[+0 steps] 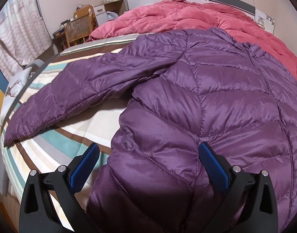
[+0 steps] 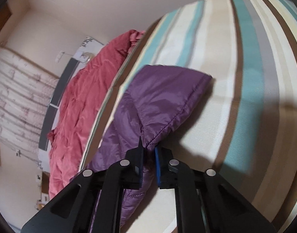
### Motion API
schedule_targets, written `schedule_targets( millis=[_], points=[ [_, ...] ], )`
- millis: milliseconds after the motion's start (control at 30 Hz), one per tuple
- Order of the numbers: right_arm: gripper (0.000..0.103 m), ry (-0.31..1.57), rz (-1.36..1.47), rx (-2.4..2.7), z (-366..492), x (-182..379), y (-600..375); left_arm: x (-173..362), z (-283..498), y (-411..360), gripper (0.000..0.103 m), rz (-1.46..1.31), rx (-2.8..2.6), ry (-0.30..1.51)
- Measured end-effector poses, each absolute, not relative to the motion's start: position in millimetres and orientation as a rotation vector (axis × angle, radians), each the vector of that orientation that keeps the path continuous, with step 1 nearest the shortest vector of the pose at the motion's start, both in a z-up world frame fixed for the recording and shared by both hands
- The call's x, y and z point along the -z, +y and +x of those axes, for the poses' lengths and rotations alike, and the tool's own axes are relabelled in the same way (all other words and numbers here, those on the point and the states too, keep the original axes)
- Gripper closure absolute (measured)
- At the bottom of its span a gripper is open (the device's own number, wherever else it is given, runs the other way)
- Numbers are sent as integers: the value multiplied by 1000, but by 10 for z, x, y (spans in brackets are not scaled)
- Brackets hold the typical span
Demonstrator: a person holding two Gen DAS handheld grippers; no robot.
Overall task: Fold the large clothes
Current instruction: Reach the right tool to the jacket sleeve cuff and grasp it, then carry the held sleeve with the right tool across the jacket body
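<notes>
Purple quilted jacket (image 1: 206,97) lies spread on the striped bed (image 1: 57,145) near its edge, hem between the left gripper's (image 1: 148,155) parted jaws, right gripper (image 2: 148,147) clamped on a sleeve cuff (image 2: 168,101).

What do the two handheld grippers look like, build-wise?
Both match. The left gripper and right gripper have matte black angular frames with triangular cut-outs, round silver pivot pins and two fingers faced with flat blue pads. No markings show, and no hands or sleeves are in view.
</notes>
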State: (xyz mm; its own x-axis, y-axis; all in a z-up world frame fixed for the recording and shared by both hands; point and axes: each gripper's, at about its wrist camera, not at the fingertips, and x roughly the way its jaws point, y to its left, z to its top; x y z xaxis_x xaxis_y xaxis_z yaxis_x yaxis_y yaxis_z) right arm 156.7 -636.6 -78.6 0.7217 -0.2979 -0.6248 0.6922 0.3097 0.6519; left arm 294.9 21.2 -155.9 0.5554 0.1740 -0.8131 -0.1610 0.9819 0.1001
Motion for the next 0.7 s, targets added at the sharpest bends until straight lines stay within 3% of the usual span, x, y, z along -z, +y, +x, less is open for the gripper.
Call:
schedule_targets(
  millis=[267, 700],
  points=[
    [96, 424, 813, 635, 1738, 333, -5970, 1614, 2967, 351, 2, -107, -160, 987],
    [97, 404, 360, 465, 2251, -286, -4600, 1581, 2891, 322, 2, -64, -207, 947]
  ],
)
